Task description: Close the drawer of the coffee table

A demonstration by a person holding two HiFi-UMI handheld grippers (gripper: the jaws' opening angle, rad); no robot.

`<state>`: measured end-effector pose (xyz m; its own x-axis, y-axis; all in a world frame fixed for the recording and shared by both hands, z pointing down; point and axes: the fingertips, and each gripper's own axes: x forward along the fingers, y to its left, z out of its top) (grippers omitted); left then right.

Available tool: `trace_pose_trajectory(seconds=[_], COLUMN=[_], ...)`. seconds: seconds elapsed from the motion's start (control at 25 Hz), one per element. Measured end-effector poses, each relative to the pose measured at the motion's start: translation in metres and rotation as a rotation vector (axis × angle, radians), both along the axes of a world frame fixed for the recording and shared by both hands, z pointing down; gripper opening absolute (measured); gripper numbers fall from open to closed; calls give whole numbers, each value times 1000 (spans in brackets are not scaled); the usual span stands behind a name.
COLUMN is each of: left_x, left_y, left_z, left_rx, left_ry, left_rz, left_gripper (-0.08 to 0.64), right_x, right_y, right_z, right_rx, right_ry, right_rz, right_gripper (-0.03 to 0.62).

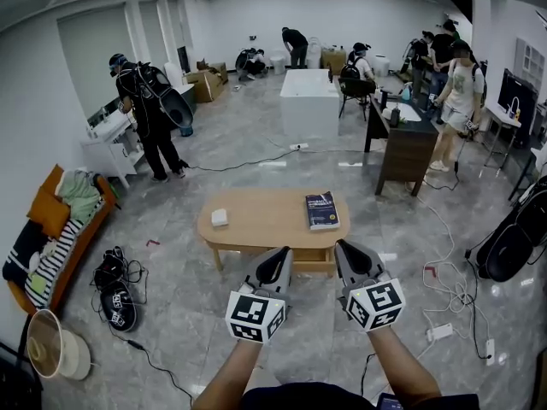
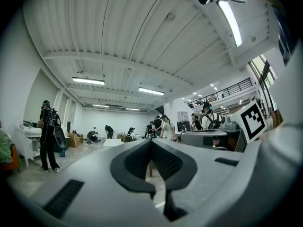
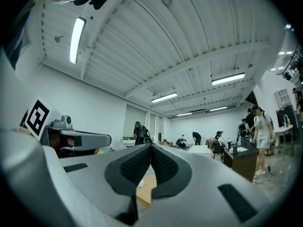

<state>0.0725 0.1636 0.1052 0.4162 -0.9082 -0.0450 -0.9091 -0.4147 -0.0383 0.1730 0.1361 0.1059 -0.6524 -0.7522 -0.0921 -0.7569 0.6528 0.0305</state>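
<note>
The oval wooden coffee table (image 1: 265,220) stands a little ahead of me on the grey floor, with a dark book (image 1: 322,210) and a small white box (image 1: 220,218) on its top. A wooden drawer part (image 1: 313,265) shows under its near edge, between my two grippers. My left gripper (image 1: 279,260) and right gripper (image 1: 344,253) hover side by side just short of the table's front, both shut with nothing in them. In the left gripper view the left gripper (image 2: 151,142) has its jaws touching; the right gripper (image 3: 151,146) too, with table wood (image 3: 144,190) showing below.
A black bag with cables (image 1: 115,290) lies on the floor at the left, near an orange sofa (image 1: 51,237). White cables and a power strip (image 1: 440,331) run at the right. A dark desk (image 1: 402,143), a white counter (image 1: 309,101) and several people stand farther back.
</note>
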Motion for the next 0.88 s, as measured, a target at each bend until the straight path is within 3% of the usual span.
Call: trace_pose_trajectory(seconds=[0.56,0.88], left_x=[-7,-31], left_y=[-17,-47], left_z=[6,7], left_rx=[-17,-22], left_ry=[1,0], left_rz=[2,2], left_gripper=[3,3], right_x=[-11,-32], right_y=[-17,-49], right_z=[5,6], right_rx=[-11,-16], right_ry=[-4,-6], right_rz=[-5,-1], right_gripper=[12,12])
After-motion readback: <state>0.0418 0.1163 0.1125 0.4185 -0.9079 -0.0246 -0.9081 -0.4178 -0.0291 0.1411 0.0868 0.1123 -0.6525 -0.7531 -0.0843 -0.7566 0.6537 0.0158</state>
